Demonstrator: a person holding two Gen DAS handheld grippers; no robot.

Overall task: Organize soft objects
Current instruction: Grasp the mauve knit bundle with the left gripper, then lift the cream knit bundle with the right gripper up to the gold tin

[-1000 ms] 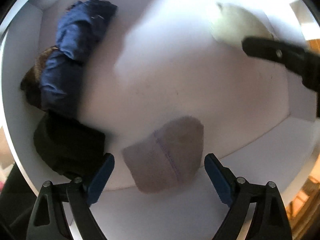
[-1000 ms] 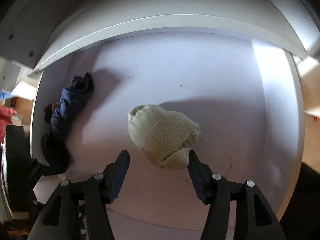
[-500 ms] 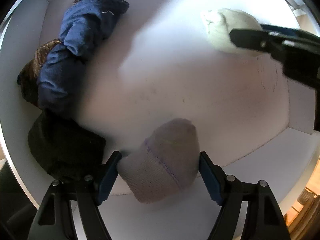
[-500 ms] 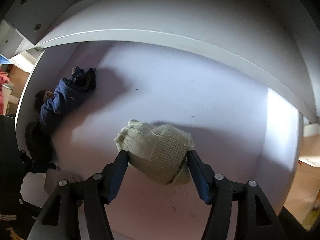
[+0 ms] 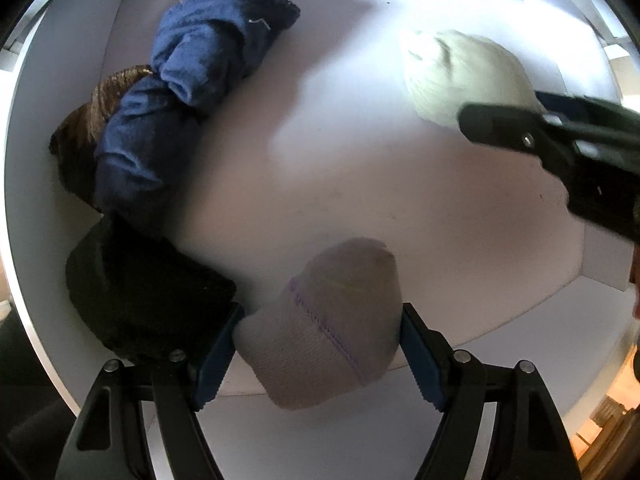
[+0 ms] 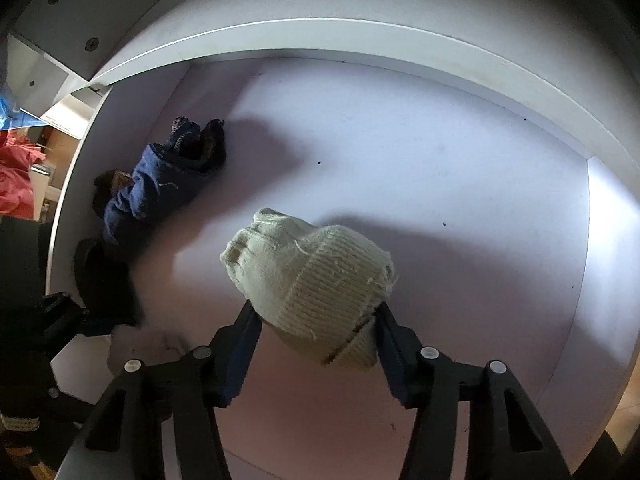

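My left gripper [image 5: 318, 340] is shut on a greyish-pink knit hat [image 5: 332, 328] at the front edge of a white shelf compartment [image 5: 360, 168]. My right gripper [image 6: 318, 332] is shut on a cream knit hat [image 6: 312, 280], held over the shelf floor further right; the cream hat [image 5: 460, 72] and the right gripper also show in the left wrist view. The pink hat shows faintly at the lower left of the right wrist view [image 6: 144, 348].
Against the compartment's left wall lie a blue cloth bundle [image 5: 180, 112], a brown knit item [image 5: 92, 128] behind it and a black soft item [image 5: 140, 292] at the front. The shelf board above [image 6: 360, 40] and the right side wall [image 6: 608, 260] bound the space.
Both grippers have moved forward into the compartment and closed on their hats, the left on the pink one, the right on the cream one.
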